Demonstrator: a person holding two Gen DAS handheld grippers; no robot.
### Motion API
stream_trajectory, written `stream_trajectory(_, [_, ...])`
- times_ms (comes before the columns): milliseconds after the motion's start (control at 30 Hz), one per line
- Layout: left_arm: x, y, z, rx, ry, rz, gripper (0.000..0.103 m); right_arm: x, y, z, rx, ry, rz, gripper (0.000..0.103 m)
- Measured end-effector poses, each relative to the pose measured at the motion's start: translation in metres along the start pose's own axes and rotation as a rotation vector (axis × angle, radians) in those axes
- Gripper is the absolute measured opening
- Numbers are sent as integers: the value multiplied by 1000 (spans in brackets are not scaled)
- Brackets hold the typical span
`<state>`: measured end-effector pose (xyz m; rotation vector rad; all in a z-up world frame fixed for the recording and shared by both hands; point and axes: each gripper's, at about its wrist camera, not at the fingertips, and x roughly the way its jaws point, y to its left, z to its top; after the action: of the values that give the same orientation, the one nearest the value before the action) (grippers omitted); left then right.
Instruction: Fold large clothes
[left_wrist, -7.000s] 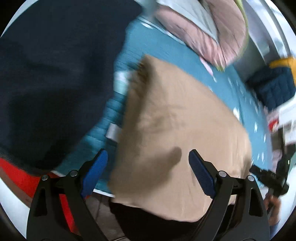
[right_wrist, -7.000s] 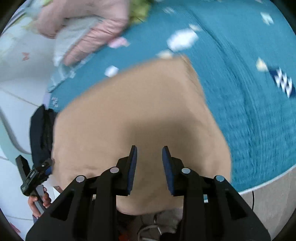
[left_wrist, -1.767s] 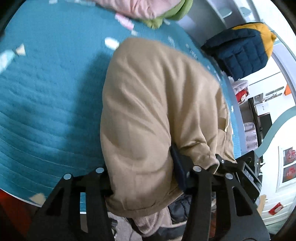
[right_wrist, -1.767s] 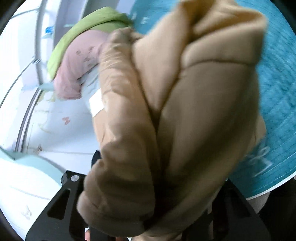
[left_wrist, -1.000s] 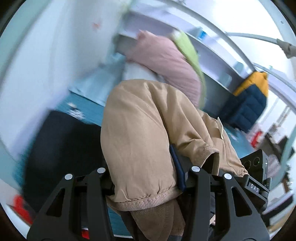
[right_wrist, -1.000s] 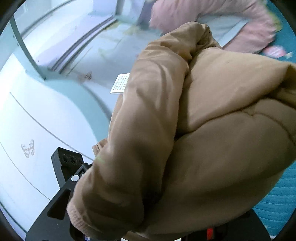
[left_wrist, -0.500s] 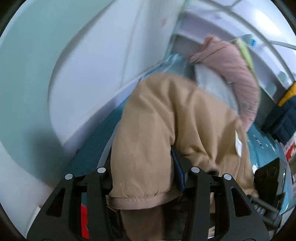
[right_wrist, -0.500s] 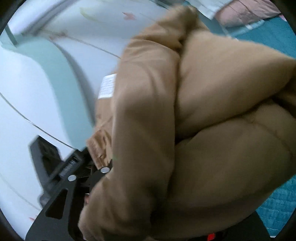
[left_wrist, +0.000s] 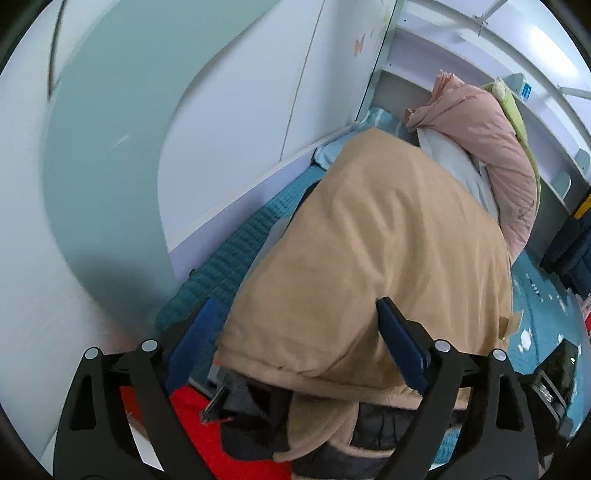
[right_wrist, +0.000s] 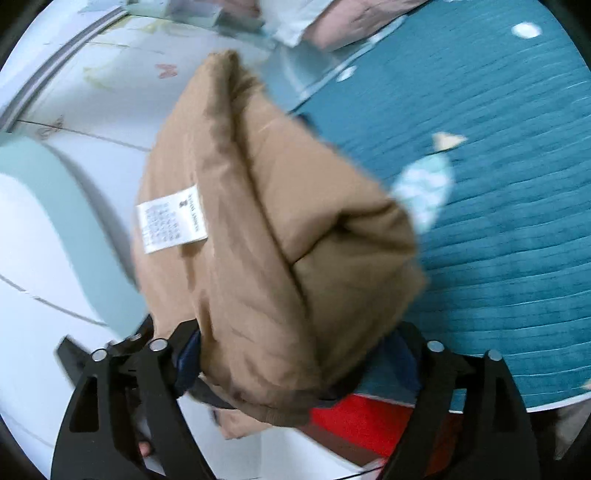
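Note:
A folded tan padded jacket (left_wrist: 373, 258) lies as a thick bundle at the near left part of a teal bedspread (left_wrist: 229, 258), close to the wall. It rests over a dark garment (left_wrist: 255, 417). My left gripper (left_wrist: 295, 347) is open, its blue pads on either side of the bundle's near edge. In the right wrist view the jacket (right_wrist: 280, 236) shows a white care label (right_wrist: 171, 225). My right gripper (right_wrist: 295, 358) is open wide around the bundle's near end.
A pink and white quilt (left_wrist: 491, 147) with a green edge is piled at the head of the bed. A pale wall panel (left_wrist: 184, 129) runs along the left. Something red (left_wrist: 214, 435) lies below the bed edge. A dark blue coat (left_wrist: 576, 251) hangs at the right.
Both grippers carried the folded jacket from the bed's middle to the wall side and set it down. Both have now opened, letting the bundle go.

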<state>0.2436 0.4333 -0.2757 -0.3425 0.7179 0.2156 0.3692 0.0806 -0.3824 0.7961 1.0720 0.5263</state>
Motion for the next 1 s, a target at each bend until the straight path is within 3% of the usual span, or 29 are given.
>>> stream_trajectory(100, [-11, -4, -6, 17, 10, 7, 89, -2, -6, -3, 48, 28, 15, 82])
stream_trajectory(267, [-45, -14, -11, 30, -30, 9, 91, -46, -6, 5, -5, -12, 61, 82])
stream_trajectory(367, [-72, -22, -12, 12, -59, 19, 91, -73, 14, 8, -55, -37, 71, 82])
stream_trajectory(567, [-127, -65, -20, 94, -125, 17, 93, -126, 60, 20, -338, -136, -2, 82])
stream_trajectory(767, [-180, -130, -42, 152, -180, 23, 97, -194, 90, -13, -640, -207, -151, 83])
stream_trajectory(833, [-194, -158, -50, 199, -182, 10, 98, -206, 88, -20, -679, -221, -194, 85])
stream_trajectory(900, [-204, -180, -58, 253, -186, -9, 98, -222, 85, -30, -695, -232, -215, 94])
stream_trajectory(1000, [-222, -217, -71, 340, -213, -6, 98, -257, 88, -44, -710, -275, -228, 94])
